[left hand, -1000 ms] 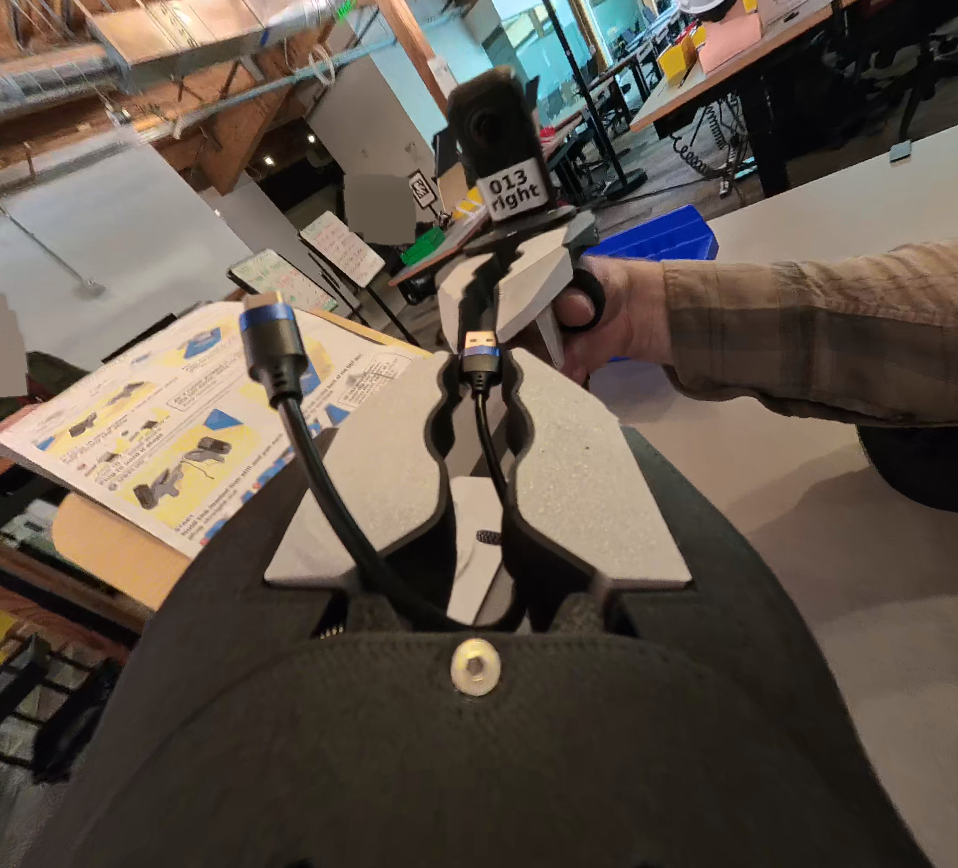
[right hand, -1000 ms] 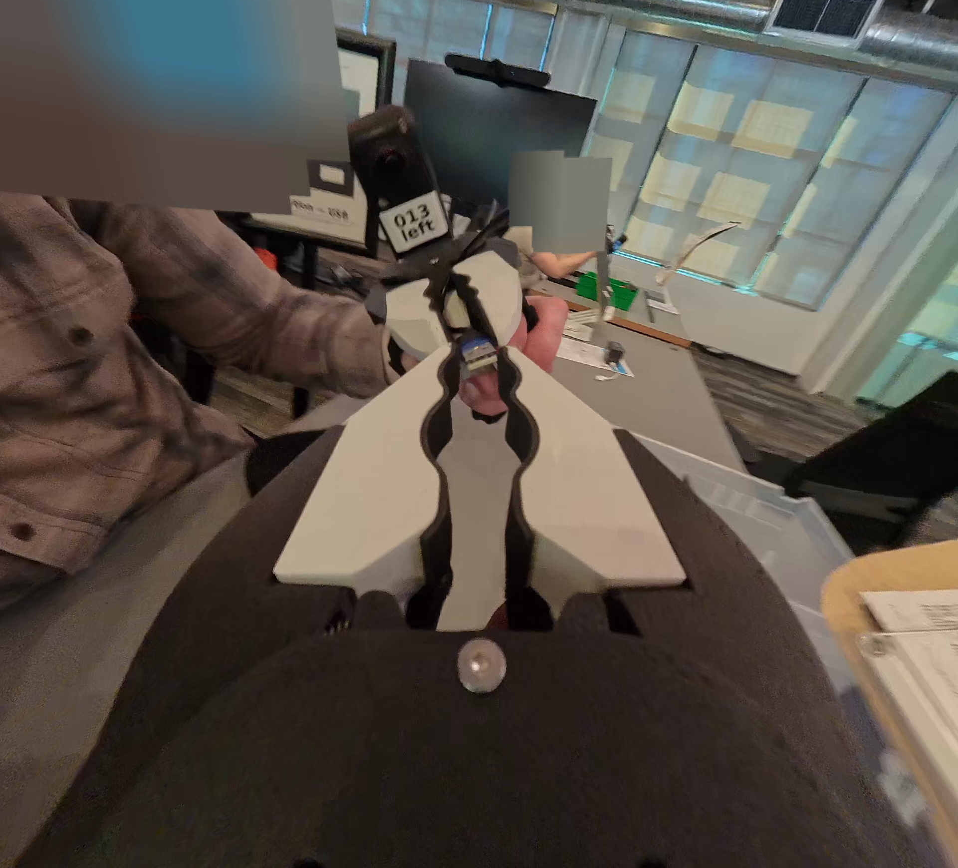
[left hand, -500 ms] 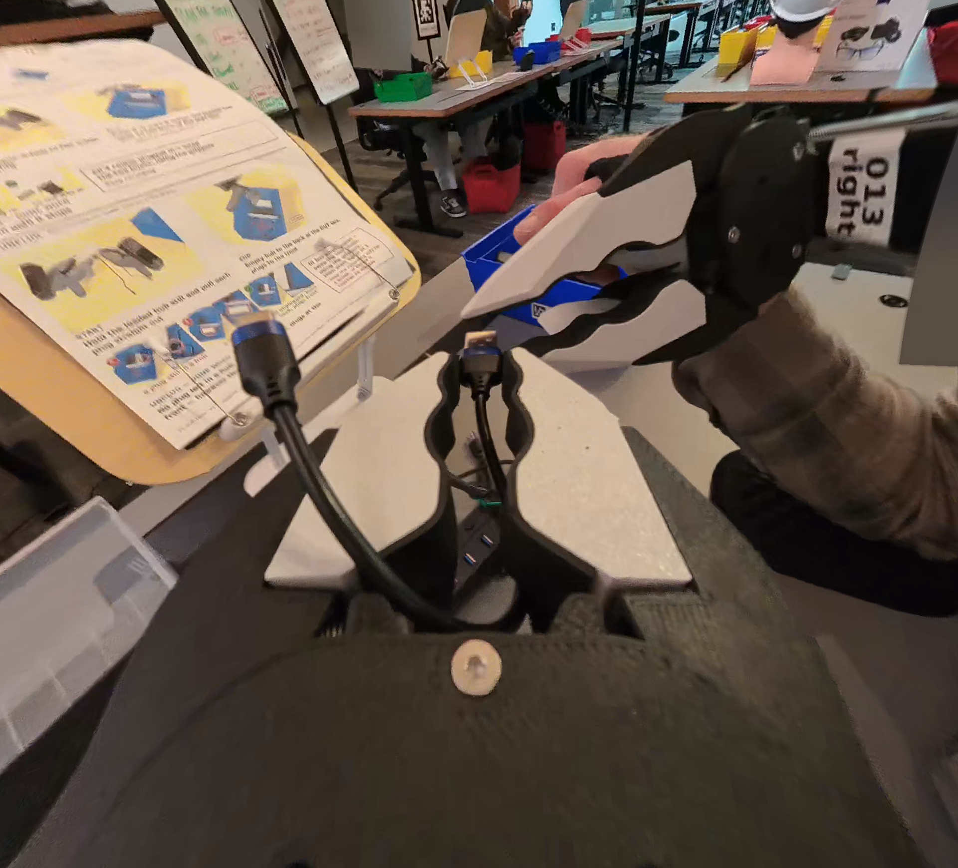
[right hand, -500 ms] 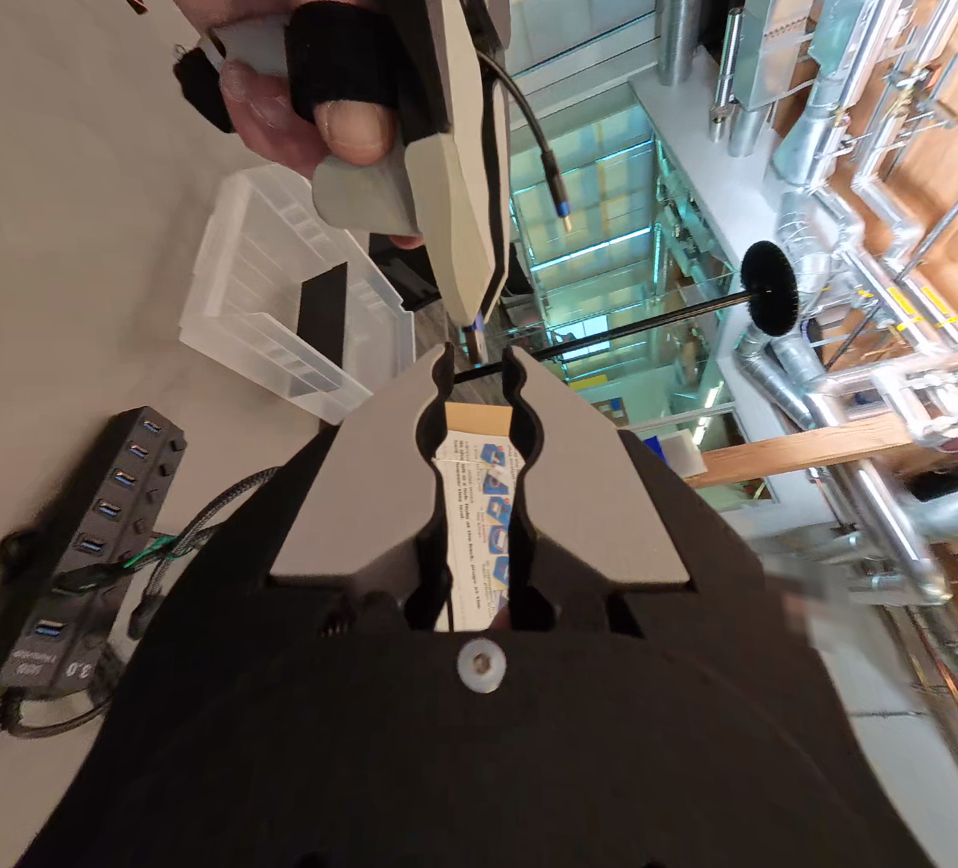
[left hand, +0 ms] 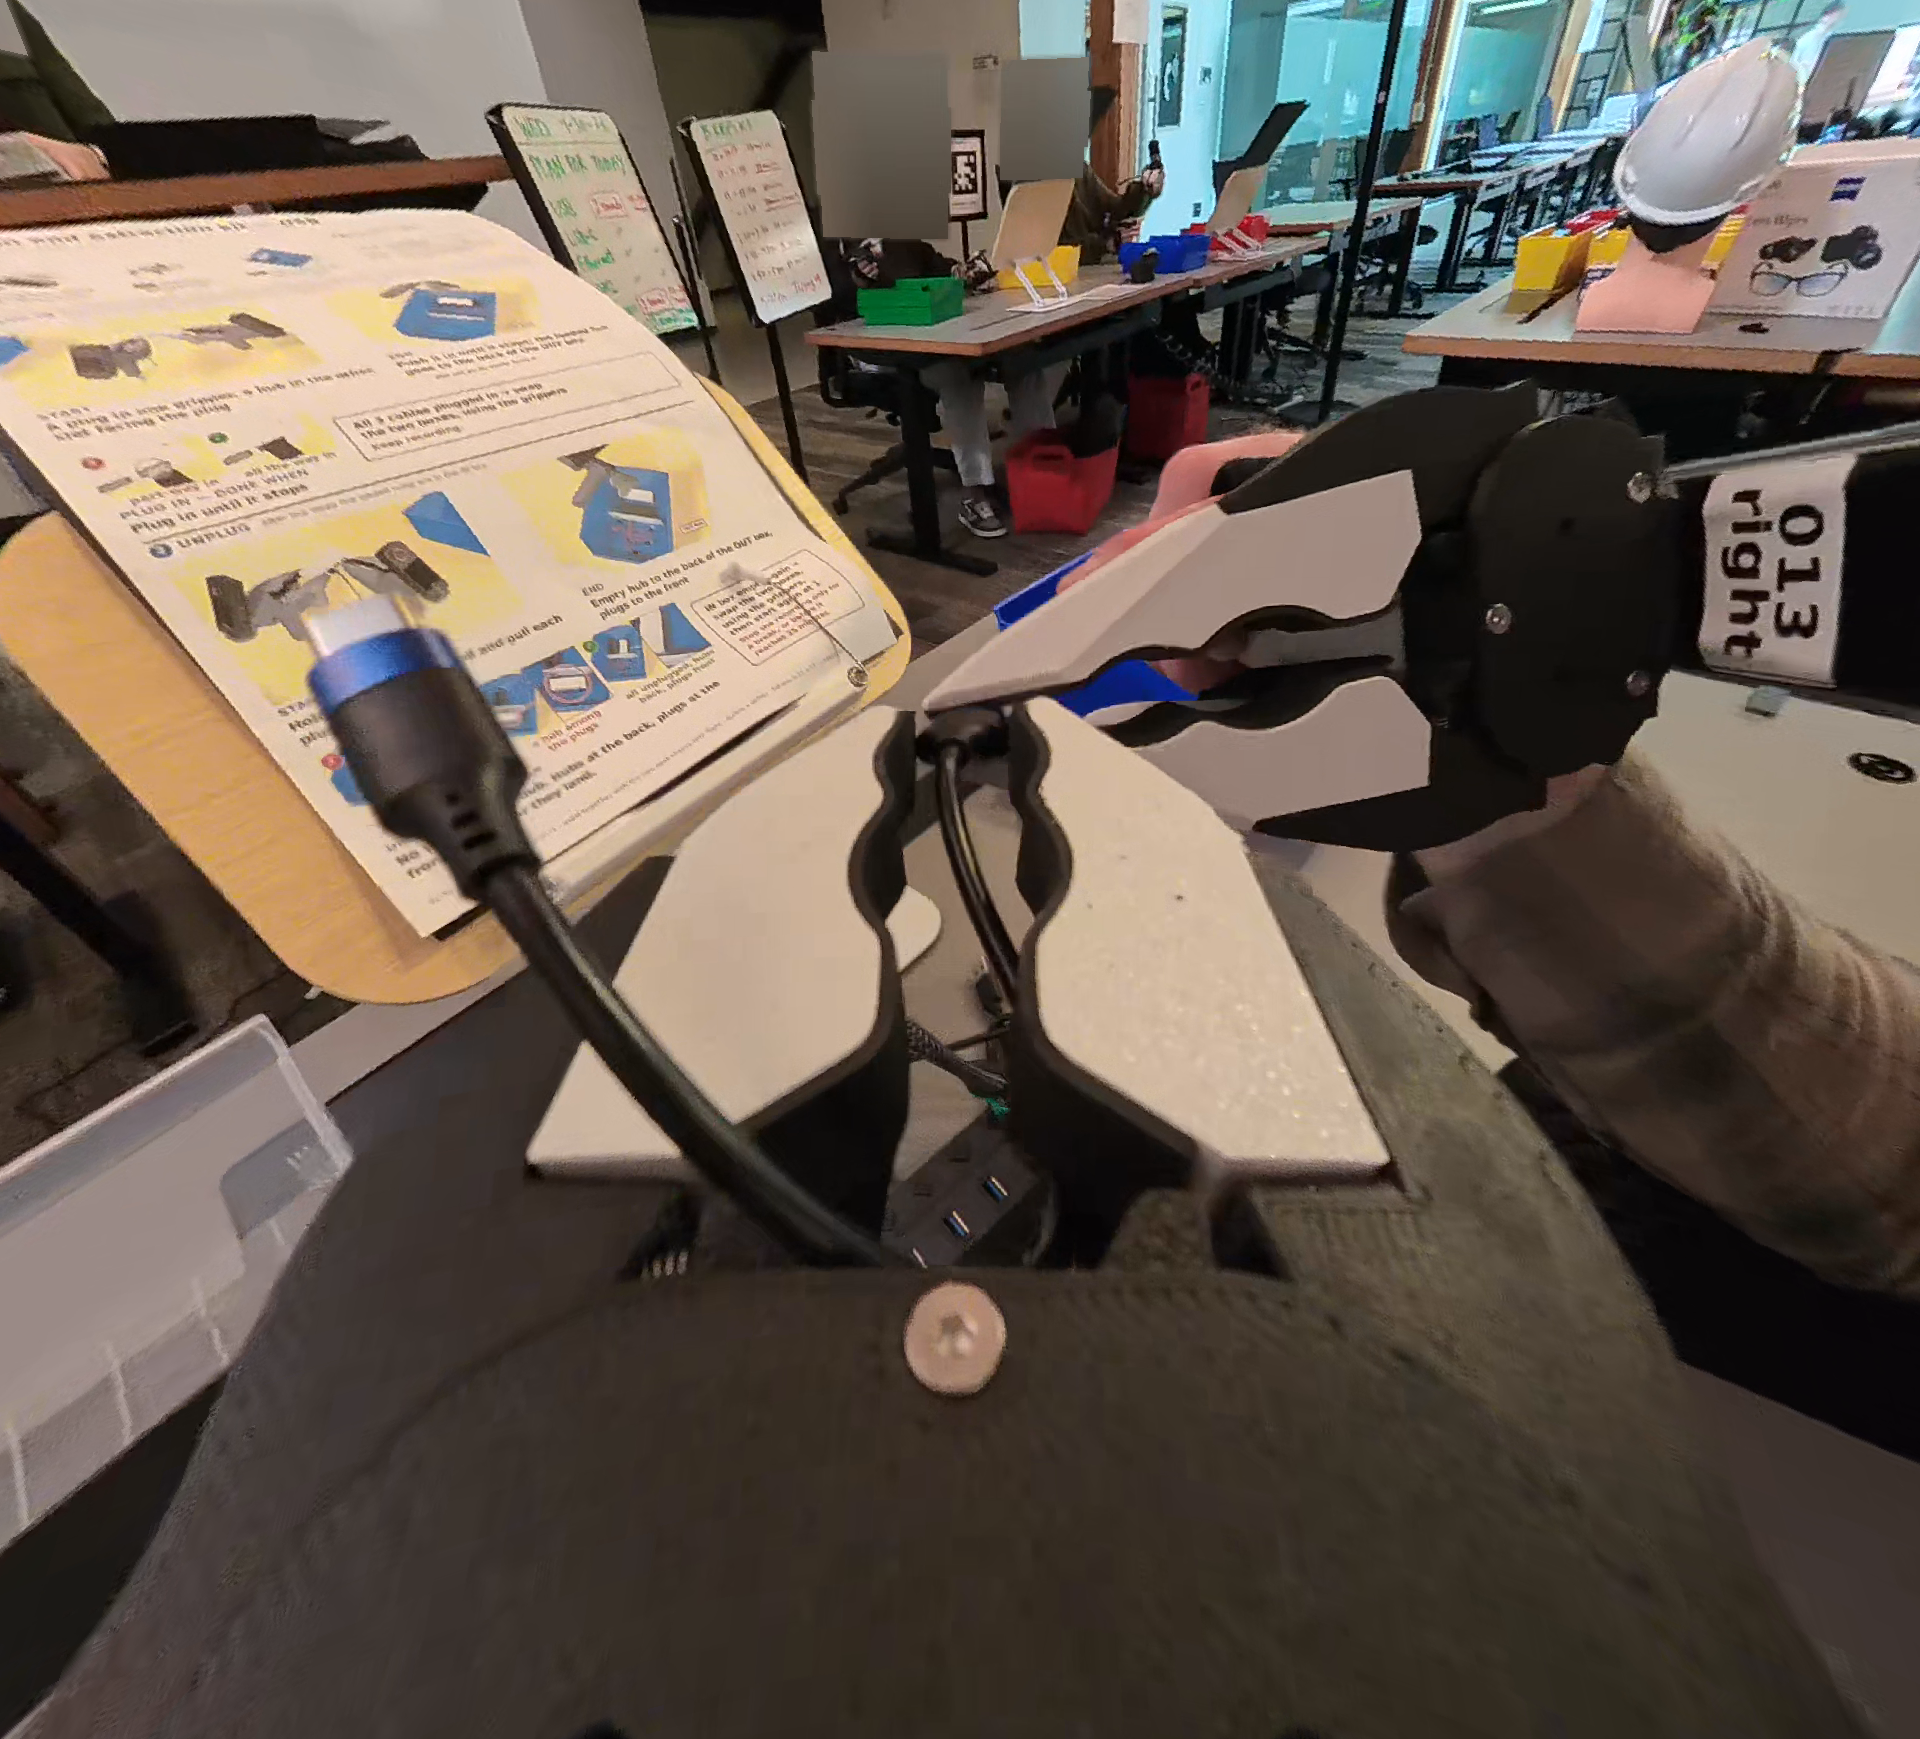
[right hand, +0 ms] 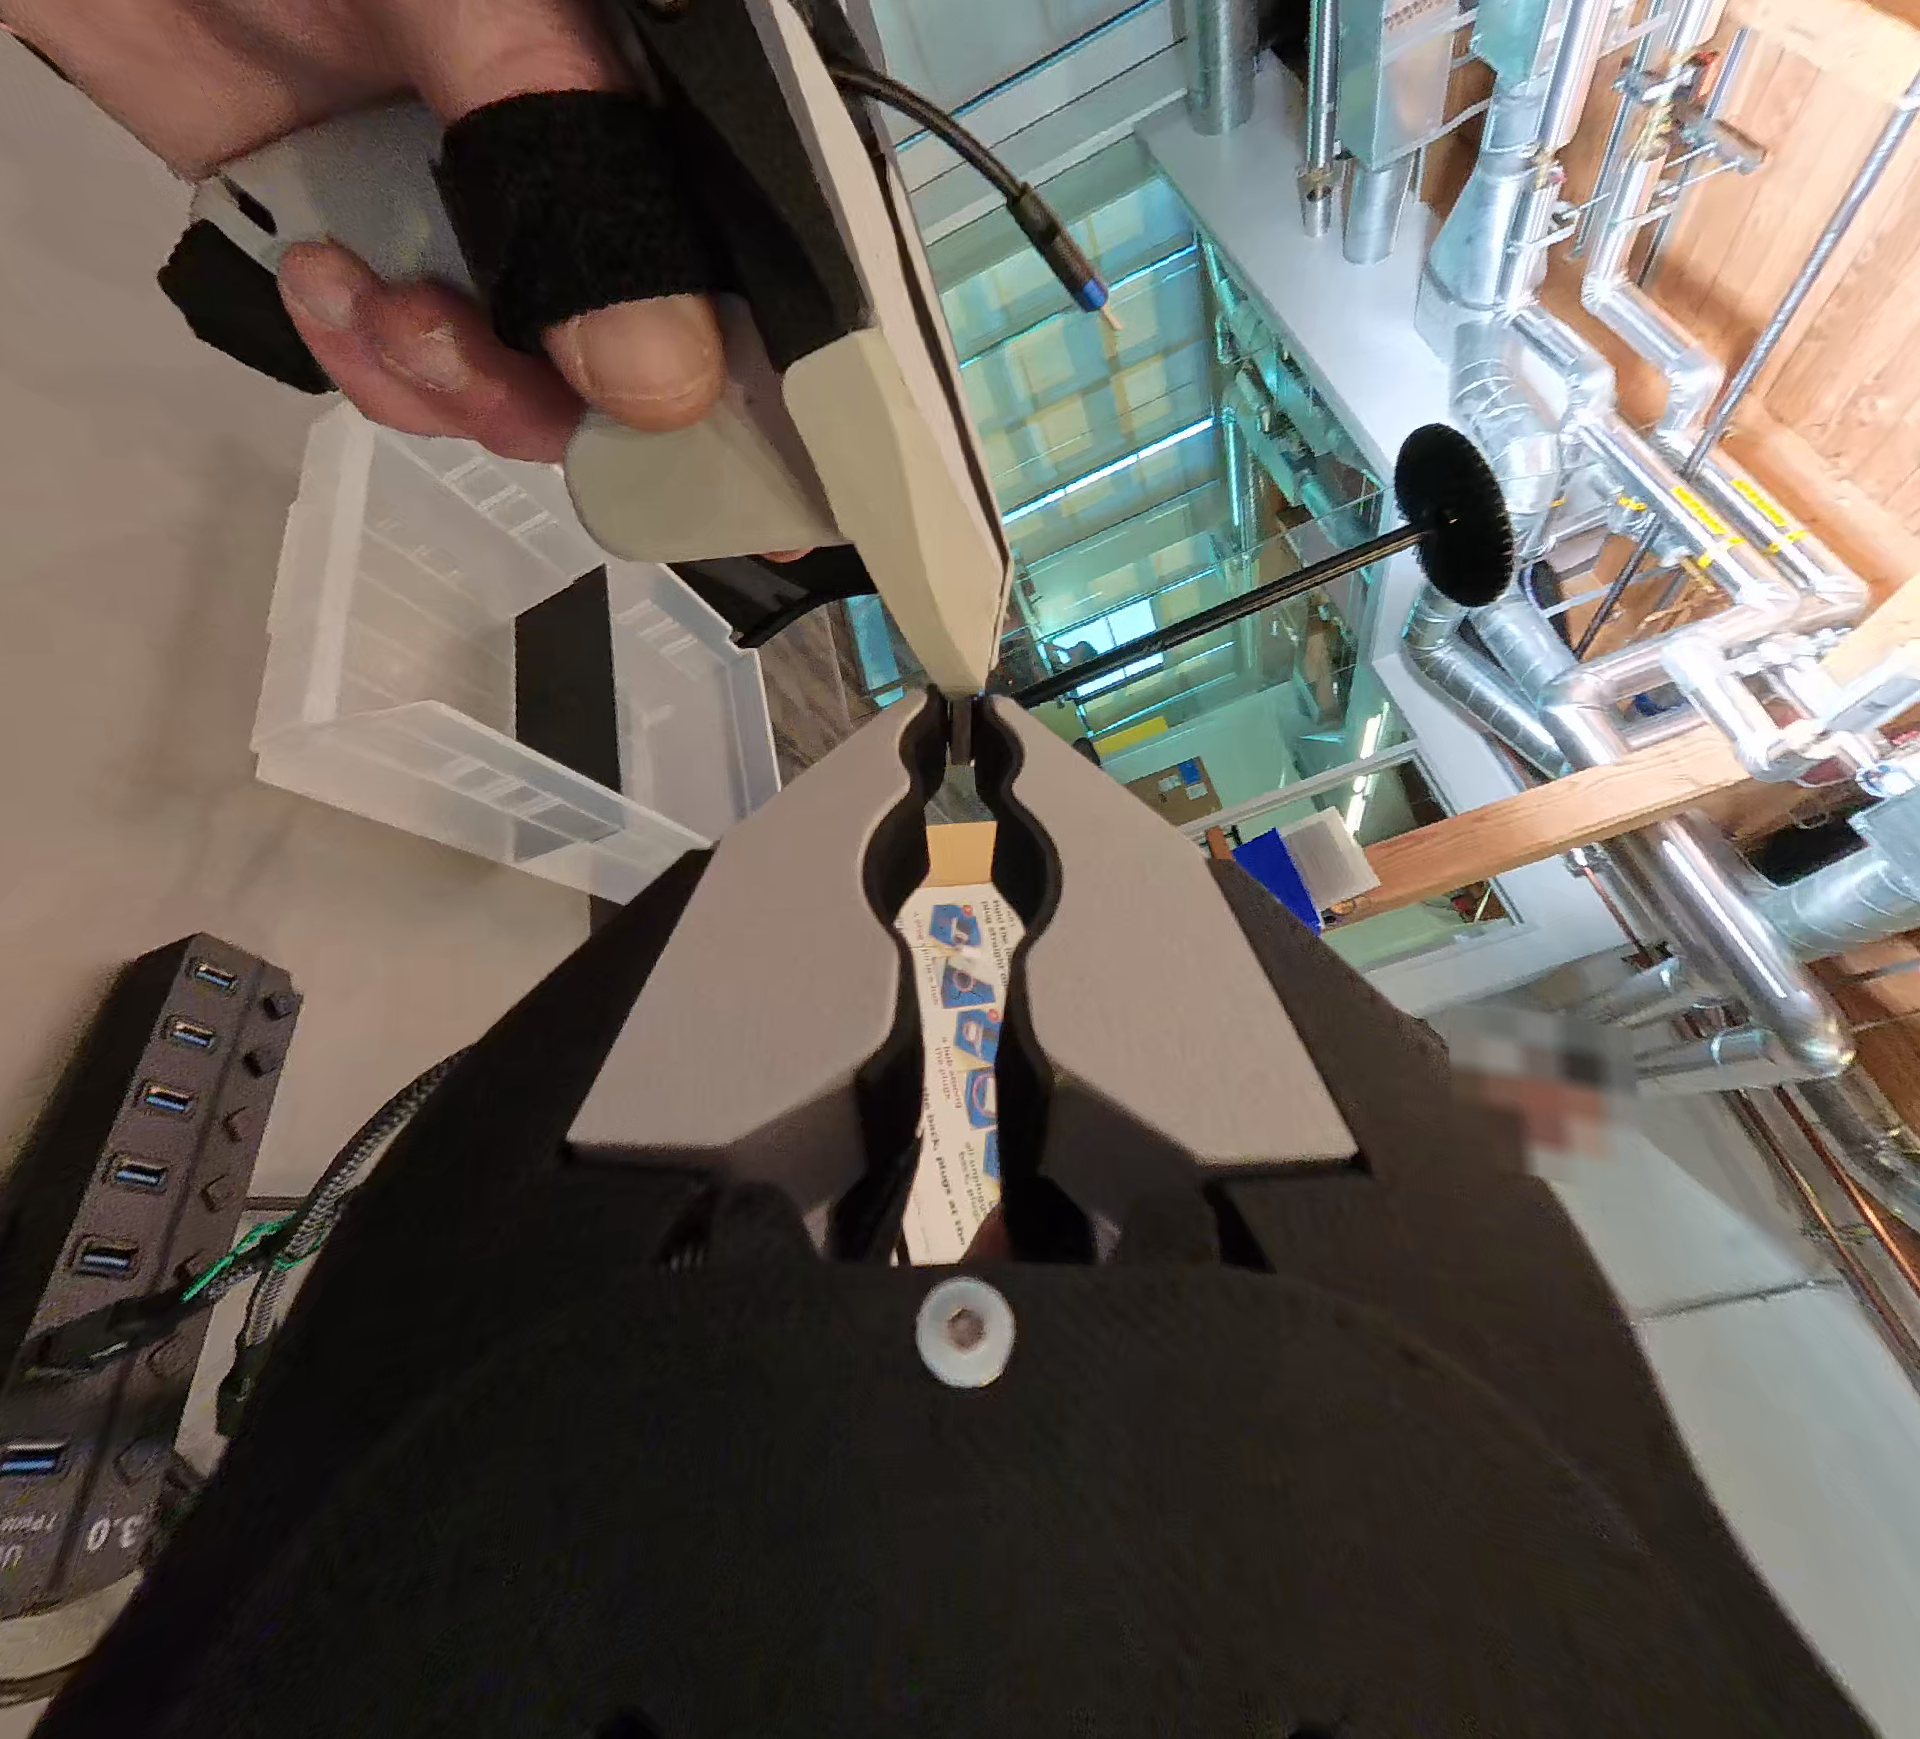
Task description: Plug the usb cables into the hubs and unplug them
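Your left gripper [left hand: 961, 725] is pinching one plug end of a short black usb cable [left hand: 966, 842] between its fingertips, the jaws closed tight on it. The cable is running back between the two fingers, looping under the gripper body and rising on the left, where its free plug [left hand: 390, 687], blue-collared with a silver tip, is standing up in front of the instruction sheet [left hand: 416, 484] on its tan board.

Your right gripper [right hand: 961, 723] is meeting the left one tip to tip, turned on its side in the left wrist view. Its jaws are nearly closed around the metal tip of the same plug [right hand: 961, 739], but whether they are actually clamping it or only just touching it, you cannot tell from either view.

The black hub [right hand: 135, 1159], with its row of blue ports, is lying on the white table [right hand: 125, 702] below and to the left in the right wrist view, a braided lead coming off it. A clear plastic bin [right hand: 436, 681] is sitting on the table beyond it. Through the gap between the left fingers, a part of the hub is also showing.
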Available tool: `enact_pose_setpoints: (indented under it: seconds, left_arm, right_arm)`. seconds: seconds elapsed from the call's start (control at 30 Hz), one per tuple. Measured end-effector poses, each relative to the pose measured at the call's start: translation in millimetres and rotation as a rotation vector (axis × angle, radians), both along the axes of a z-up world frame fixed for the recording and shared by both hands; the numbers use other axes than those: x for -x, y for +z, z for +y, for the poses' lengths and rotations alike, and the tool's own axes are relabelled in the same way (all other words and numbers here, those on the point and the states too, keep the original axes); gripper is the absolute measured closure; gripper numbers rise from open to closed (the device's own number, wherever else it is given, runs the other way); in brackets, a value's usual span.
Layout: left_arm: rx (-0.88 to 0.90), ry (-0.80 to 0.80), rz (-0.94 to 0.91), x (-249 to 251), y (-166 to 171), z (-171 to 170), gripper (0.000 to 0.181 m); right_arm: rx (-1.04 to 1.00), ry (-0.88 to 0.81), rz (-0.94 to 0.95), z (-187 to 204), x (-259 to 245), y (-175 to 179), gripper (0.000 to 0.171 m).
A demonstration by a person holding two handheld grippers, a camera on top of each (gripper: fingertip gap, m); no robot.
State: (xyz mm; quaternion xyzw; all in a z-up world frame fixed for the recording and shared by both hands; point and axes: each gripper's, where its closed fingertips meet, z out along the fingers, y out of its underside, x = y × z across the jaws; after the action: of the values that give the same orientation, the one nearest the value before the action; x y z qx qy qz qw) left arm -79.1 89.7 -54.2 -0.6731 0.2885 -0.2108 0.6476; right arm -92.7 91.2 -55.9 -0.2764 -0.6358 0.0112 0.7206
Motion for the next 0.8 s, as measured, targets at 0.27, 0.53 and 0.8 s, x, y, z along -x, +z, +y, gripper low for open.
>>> enact_pose_setpoints:
  seconds: [0.27, 0.53, 0.8]
  left_arm:
    - [-0.02, 0.023, 0.052, 0, 4, -3, 0.165]
    - [-0.007, 0.031, 0.017, 0, 7, -4, 0.165]
    - [-0.047, 0.037, 0.013, 3, 9, 6, 0.166]
  right_arm:
    - [-0.038, -0.01, 0.001, -3, 0, 3, 0.169]
    - [-0.089, -0.032, 0.013, -3, 0, 7, 0.169]
    - [-0.036, -0.039, 0.045, 4, -1, 8, 0.161]
